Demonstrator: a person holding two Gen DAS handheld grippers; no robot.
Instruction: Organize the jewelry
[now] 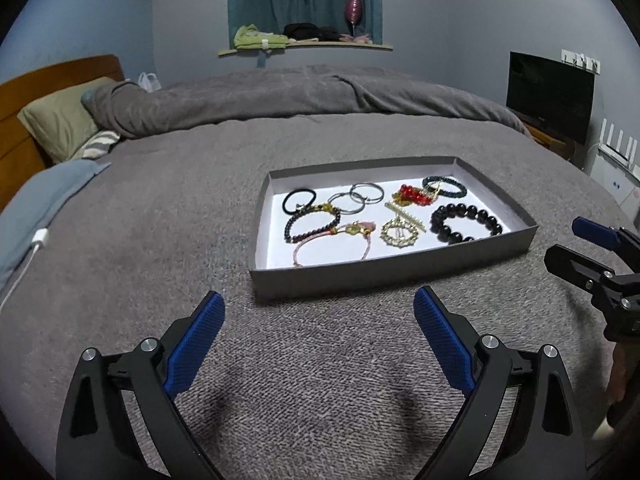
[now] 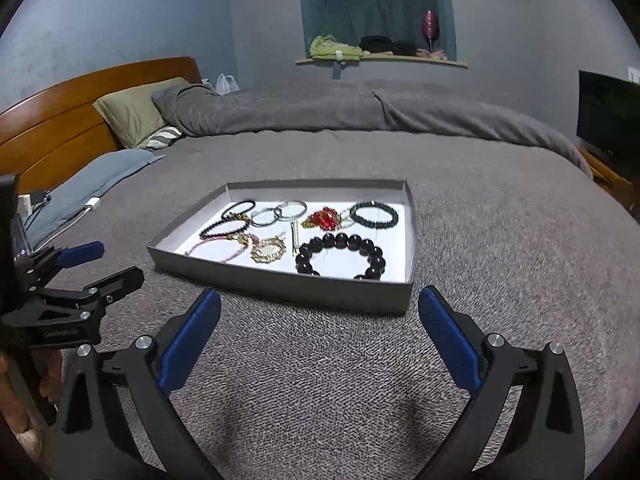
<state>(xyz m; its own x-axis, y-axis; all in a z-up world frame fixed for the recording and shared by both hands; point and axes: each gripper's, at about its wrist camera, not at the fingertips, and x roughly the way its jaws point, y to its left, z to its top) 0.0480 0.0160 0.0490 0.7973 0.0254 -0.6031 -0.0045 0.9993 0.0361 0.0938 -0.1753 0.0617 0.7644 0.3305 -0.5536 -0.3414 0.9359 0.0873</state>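
Two hand-held grippers hover low over a grey bed cover (image 1: 160,208), both pointing at a shallow grey tray (image 1: 384,272) with a white floor that sits on the bed just ahead of them.

The left gripper (image 1: 320,320) has its jaws spread wide and holds nothing; the tray lies straight ahead and slightly right of its fingertips, a short way beyond. The right gripper (image 2: 320,316) is likewise spread wide and empty, with the tray directly ahead, its near wall just past the fingertips. Each gripper shows at the edge of the other's view, side by side and apart.

All the jewelry in view is inside the tray, spread in rough rows and mostly apart. Nearest the right jaws is a large black bead bracelet (image 2: 342,254). Behind it lie a dark teal bracelet (image 2: 374,214) and a red bead piece (image 2: 326,218). Toward the middle sit silver hoops (image 2: 280,213), a gold ring-shaped ornament (image 2: 269,250) and a gold bar piece (image 2: 295,236). On the left side are a black hair tie (image 1: 298,200), a dark bead bracelet with gold accents (image 1: 312,224) and a pink cord bracelet (image 1: 332,244).

Nothing lies on the bed cover outside the tray, so the sorting looks finished or nearly so. At most, a few touching pieces on the left could be separated.
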